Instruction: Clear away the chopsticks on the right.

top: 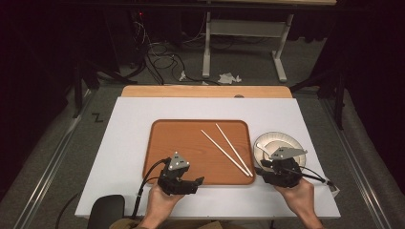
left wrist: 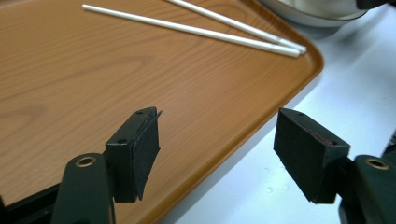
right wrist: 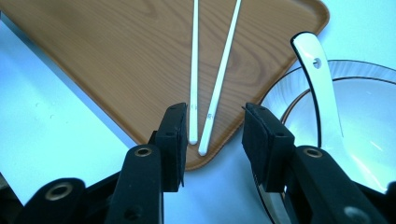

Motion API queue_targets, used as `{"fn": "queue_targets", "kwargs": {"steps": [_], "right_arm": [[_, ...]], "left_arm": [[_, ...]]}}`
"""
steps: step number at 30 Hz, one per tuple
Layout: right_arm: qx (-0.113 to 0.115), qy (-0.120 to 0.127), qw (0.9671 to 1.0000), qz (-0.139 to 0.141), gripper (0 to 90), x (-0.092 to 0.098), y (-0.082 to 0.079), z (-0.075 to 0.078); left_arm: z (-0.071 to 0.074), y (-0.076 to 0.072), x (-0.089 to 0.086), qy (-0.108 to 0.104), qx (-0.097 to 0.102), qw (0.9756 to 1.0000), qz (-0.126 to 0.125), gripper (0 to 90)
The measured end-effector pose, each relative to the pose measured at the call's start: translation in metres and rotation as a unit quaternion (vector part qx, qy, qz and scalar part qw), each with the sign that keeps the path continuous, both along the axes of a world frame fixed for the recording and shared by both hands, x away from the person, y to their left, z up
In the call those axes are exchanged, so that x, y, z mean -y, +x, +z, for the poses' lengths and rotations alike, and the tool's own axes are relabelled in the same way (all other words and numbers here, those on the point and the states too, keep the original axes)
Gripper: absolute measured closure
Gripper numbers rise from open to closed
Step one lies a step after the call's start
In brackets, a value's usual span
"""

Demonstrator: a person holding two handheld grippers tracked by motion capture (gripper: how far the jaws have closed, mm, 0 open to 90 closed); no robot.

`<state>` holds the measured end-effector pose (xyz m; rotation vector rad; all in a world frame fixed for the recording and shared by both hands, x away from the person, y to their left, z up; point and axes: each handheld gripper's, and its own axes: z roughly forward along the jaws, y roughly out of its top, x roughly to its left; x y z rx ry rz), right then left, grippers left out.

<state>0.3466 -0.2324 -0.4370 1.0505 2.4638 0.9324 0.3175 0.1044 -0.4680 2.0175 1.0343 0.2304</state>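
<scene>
Two white chopsticks (top: 227, 152) lie slantwise on the right half of a brown wooden tray (top: 181, 138). A white bowl (top: 277, 140) with a white spoon (right wrist: 317, 88) in it stands just right of the tray. My right gripper (top: 260, 167) hovers by the tray's near right corner, open. In the right gripper view the near ends of the chopsticks (right wrist: 219, 79) line up with the gap of the right gripper (right wrist: 212, 135), and its pads touch nothing. My left gripper (top: 196, 183) is open over the tray's front edge, and in its own view the left gripper (left wrist: 217, 149) holds nothing.
The tray rests on a white sheet (top: 129, 143) covering a wooden table (top: 205, 91). In the left gripper view the bowl's rim (left wrist: 308, 11) sits beyond the tray corner. On the floor past the table lie cables and a desk frame (top: 243, 47).
</scene>
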Motion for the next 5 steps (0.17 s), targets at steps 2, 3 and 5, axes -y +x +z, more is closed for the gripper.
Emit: {"fn": "queue_targets", "kwargs": {"steps": [2, 3, 5], "right_arm": [[0.004, 0.0, 1.0, 0.001, 60.3, 0.0006, -0.0036, -0.001], [0.004, 0.0, 1.0, 0.001, 60.3, 0.0006, -0.0036, -0.001], [0.008, -0.006, 0.9999, 0.0, 60.4, 0.0007, -0.0049, -0.0024]], "left_arm": [[0.0002, 0.001, -0.0005, -0.004, 0.0, 1.0, 0.001, 31.0], [0.0002, 0.001, -0.0005, -0.004, 0.0, 1.0, 0.001, 31.0], [-0.0003, 0.0036, -0.001, -0.003, 0.0, 1.0, 0.001, 31.0]]}}
